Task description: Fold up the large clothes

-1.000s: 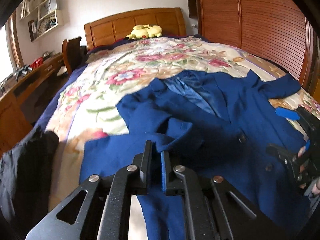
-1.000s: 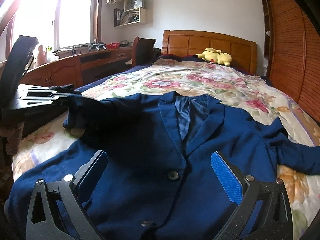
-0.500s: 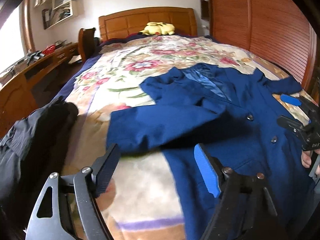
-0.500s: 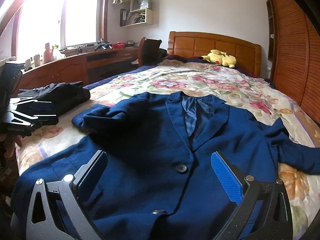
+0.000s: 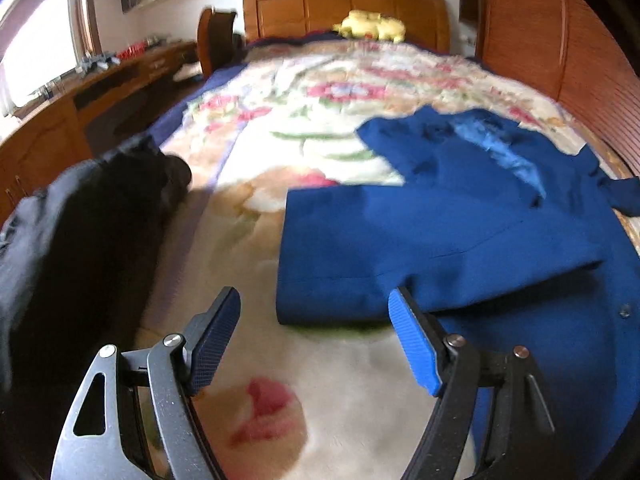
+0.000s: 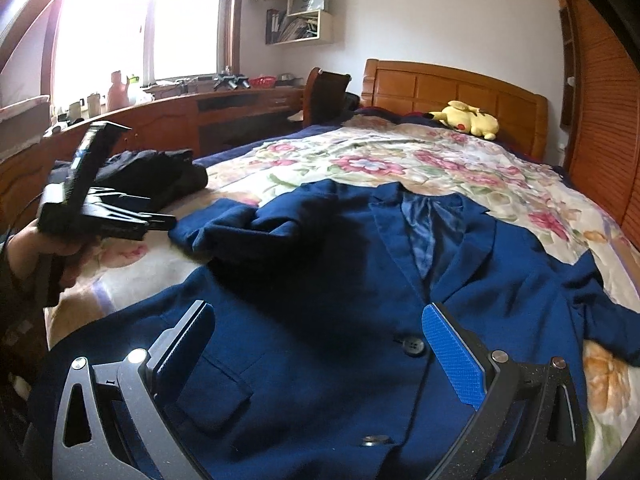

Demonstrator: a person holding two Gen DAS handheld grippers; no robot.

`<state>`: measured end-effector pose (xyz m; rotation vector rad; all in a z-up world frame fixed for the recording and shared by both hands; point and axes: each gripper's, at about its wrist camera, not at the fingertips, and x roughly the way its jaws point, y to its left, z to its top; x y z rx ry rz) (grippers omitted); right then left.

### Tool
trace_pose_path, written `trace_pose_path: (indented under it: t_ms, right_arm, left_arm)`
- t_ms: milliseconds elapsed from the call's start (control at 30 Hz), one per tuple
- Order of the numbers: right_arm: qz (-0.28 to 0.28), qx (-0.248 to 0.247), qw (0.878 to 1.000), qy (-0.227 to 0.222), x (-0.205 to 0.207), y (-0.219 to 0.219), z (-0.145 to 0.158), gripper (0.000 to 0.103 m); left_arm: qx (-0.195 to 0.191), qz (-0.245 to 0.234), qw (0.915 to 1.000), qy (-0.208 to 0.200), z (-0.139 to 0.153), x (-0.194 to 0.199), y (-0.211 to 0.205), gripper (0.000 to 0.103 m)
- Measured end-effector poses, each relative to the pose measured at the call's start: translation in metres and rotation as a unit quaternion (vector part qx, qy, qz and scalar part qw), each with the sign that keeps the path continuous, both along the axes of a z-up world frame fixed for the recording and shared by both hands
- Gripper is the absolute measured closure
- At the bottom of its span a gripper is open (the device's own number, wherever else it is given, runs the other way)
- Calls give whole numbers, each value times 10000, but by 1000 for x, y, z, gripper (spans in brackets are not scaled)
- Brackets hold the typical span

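Observation:
A dark blue blazer (image 6: 360,280) lies face up on the floral bedspread, its left sleeve (image 5: 400,248) folded across the chest and its other sleeve stretched out to the right. My left gripper (image 5: 312,336) hangs open over bare bedspread, just short of the folded sleeve's cuff, with nothing between its fingers. It also shows in the right wrist view as the left gripper (image 6: 160,222), held by a hand at the bed's left edge. My right gripper (image 6: 316,360) stands open low over the blazer's front, near the upper button (image 6: 412,346), and grips nothing.
A dark folded garment (image 5: 80,240) lies at the bed's left edge. A yellow plush toy (image 6: 468,118) rests by the wooden headboard (image 6: 456,92). A desk (image 6: 224,104) and chair stand on the left, and a wooden slatted wardrobe (image 6: 608,120) lines the right.
My left gripper opened, let go of the sleeve, and drew back left and down off the blazer to the bed's edge. The sleeve stays folded over the chest. The right gripper barely moved.

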<state>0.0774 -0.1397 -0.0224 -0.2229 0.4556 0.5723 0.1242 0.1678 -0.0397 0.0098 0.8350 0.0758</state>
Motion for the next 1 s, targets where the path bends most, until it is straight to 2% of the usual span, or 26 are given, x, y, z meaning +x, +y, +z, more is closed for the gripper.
trace_pose_path:
  t_ms: [233, 367, 433, 467, 500, 533, 567, 600, 667, 867, 1000]
  right_arm:
    - [20, -4, 10000, 58, 6, 2, -1, 0]
    - [26, -20, 10000, 68, 7, 5, -2, 0]
    - [26, -21, 10000, 71, 8, 6, -3, 0]
    - [27, -17, 10000, 71, 9, 6, -3, 0]
    - [27, -17, 10000, 70, 7, 6, -3, 0]
    - [23, -20, 10000, 68, 7, 6, -3, 0]
    - [26, -15, 10000, 71, 7, 6, -3, 0]
    - [29, -16, 10000, 70, 7, 6, -3, 0]
    - [23, -30, 10000, 56, 7, 5, -3, 0]
    - [-37, -57, 10000, -9, 2, -8, -2, 0]
    - [-184, -20, 9998, -52, -1, -25, 1, 0]
  left_arm:
    - [-149, 96, 9987, 471, -23, 27, 13, 26]
    - [-199, -15, 9969, 760, -35, 34, 10, 26]
    - [-158, -84, 9969, 766, -37, 33, 7, 31]
    - [-178, -144, 9969, 755, -36, 33, 6, 38]
    - [-238, -239, 9967, 742, -35, 31, 5, 51]
    - [-338, -325, 9960, 760, -35, 32, 5, 58]
    - [-429, -377, 9955, 759, -33, 31, 5, 73]
    - [-538, -431, 9950, 726, -32, 30, 4, 85]
    - [-625, -504, 9950, 589, -22, 26, 0, 90]
    - [-431, -610, 9971, -123, 30, 13, -30, 92]
    - [-376, -839, 9942, -556, 73, 12, -65, 92]
